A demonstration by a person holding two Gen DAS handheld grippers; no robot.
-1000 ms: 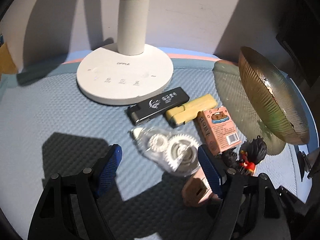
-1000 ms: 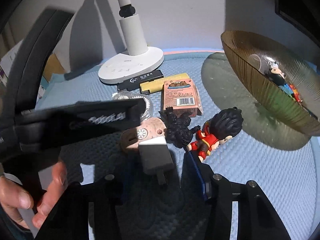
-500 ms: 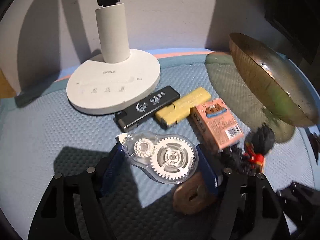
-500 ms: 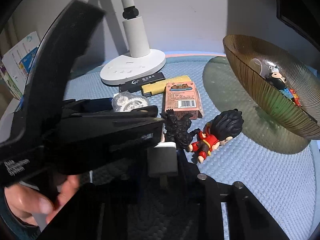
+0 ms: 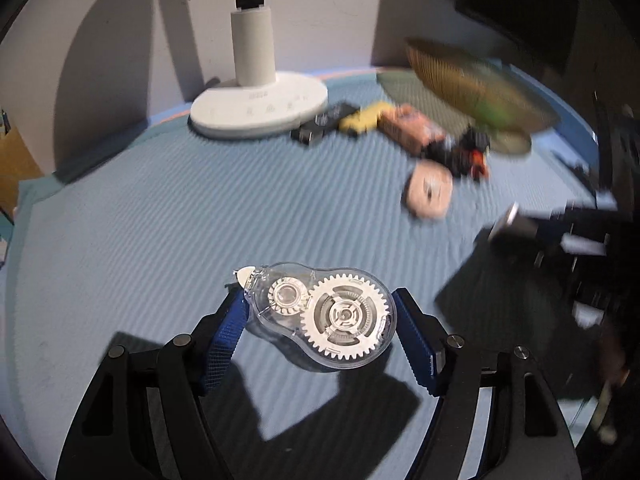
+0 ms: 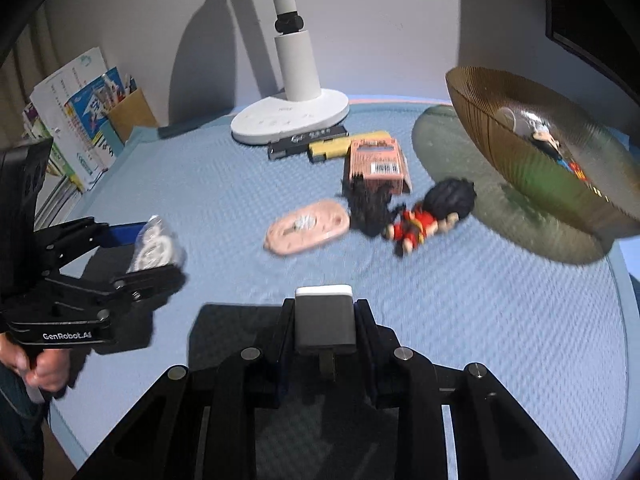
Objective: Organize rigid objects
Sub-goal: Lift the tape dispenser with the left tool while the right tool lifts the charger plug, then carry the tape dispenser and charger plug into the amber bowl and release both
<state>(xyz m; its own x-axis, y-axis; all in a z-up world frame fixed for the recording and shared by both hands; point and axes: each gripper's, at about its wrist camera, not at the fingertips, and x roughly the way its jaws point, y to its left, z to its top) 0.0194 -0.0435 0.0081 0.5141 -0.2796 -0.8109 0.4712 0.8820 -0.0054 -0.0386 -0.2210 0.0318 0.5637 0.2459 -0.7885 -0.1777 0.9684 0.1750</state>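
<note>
My left gripper [image 5: 320,312] is shut on a clear correction tape dispenser [image 5: 324,314] with white gears, its blue pads pressing both sides, above the blue mat [image 5: 160,220]. The right wrist view shows that gripper [image 6: 156,256] at the left, held by a hand. My right gripper [image 6: 324,312] is shut on a grey and white charger plug [image 6: 324,320], lifted off the mat. Ahead lie a pink oval case [image 6: 306,228], a black spiky figure [image 6: 368,208], a red doll with black hair [image 6: 428,216], a pink box [image 6: 376,160], a yellow bar [image 6: 348,146] and a black stick [image 6: 308,140].
An amber ribbed glass bowl [image 6: 520,152] stands at the right with small figures inside. A white lamp base [image 6: 290,116] stands at the back of the mat. Books and a pencil holder [image 6: 80,120] are beyond the mat's left edge.
The left gripper shut on the correction tape, lifted it and carried it away from the pile toward the left. The right gripper shut on the charger plug and drew it back off the mat.
</note>
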